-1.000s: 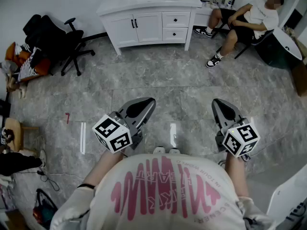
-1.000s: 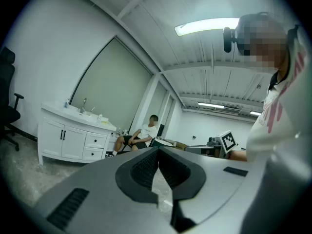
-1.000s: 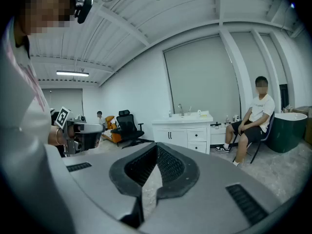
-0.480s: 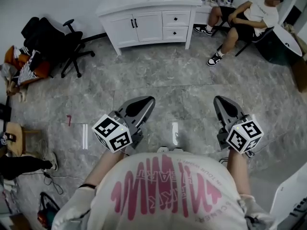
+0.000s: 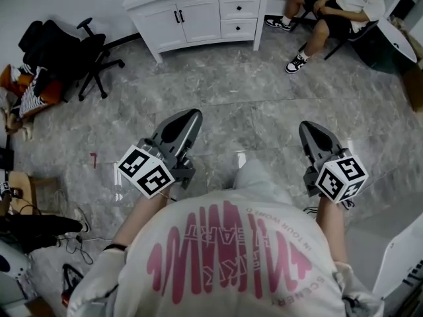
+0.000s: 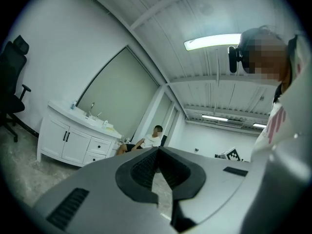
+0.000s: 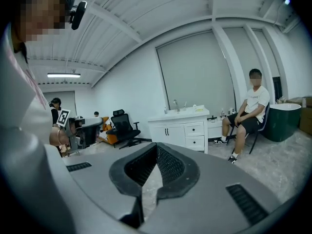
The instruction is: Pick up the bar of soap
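No bar of soap can be made out in any view. My left gripper (image 5: pixel 188 117) is held at waist height over the grey tiled floor, its tips touching with nothing between them. My right gripper (image 5: pixel 309 129) hangs at the same height, also shut and empty. In the left gripper view the jaws (image 6: pixel 157 152) meet at the tip and point toward a white vanity cabinet (image 6: pixel 73 140). The right gripper view shows its jaws (image 7: pixel 156 150) shut, facing the same vanity (image 7: pixel 183 130), whose top carries a faucet and small items.
The white vanity (image 5: pixel 198 15) stands at the far wall. A person sits on a chair (image 5: pixel 334 12) at the far right beside a dark green tub (image 5: pixel 390 51). A black office chair (image 5: pixel 63 55) and piled belongings occupy the left. Grey floor tiles lie between.
The vanity and the seated person have slid toward the top of the head view. Both grippers have risen slightly in the frame and stay shut.
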A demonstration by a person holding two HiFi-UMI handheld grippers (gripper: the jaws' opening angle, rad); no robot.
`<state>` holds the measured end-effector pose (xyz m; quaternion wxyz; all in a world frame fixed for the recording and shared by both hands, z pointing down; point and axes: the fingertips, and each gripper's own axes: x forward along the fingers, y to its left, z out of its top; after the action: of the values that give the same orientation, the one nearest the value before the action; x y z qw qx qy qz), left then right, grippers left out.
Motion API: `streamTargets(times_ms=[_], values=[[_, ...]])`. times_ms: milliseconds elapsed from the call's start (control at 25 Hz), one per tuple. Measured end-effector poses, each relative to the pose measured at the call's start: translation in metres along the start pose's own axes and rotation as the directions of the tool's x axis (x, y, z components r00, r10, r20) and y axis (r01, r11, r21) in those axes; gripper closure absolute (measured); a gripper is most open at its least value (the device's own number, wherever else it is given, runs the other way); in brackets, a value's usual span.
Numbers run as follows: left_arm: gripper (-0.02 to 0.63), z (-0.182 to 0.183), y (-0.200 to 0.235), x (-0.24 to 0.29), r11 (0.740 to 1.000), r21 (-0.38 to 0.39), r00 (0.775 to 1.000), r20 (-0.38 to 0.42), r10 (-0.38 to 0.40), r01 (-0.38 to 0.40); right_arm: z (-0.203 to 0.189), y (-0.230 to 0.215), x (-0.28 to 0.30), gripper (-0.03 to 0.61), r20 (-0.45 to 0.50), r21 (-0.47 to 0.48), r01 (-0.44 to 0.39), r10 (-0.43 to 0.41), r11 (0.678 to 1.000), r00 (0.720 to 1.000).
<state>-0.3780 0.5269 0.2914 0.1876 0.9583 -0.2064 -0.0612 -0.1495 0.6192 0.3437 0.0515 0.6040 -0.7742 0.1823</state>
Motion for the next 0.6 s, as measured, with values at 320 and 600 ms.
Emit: streamTargets(times_ms=[320, 600], values=[[0.604, -0.006, 0.031, 0.035, 1.0, 0.031, 0.999, -0.041, 0.007, -0.006, 0.015, -0.031, 0.033, 0.566, 0.011, 0.024, 0.006, -0.006, 1.0, 1.0], [0.604, -0.008, 0.068, 0.097, 0.999, 0.006, 0.998, -0.049, 0.04, -0.04, 0.03, -0.084, 0.085, 0.566, -0.003, 0.013, -0.041, 0.041, 0.999, 0.999]])
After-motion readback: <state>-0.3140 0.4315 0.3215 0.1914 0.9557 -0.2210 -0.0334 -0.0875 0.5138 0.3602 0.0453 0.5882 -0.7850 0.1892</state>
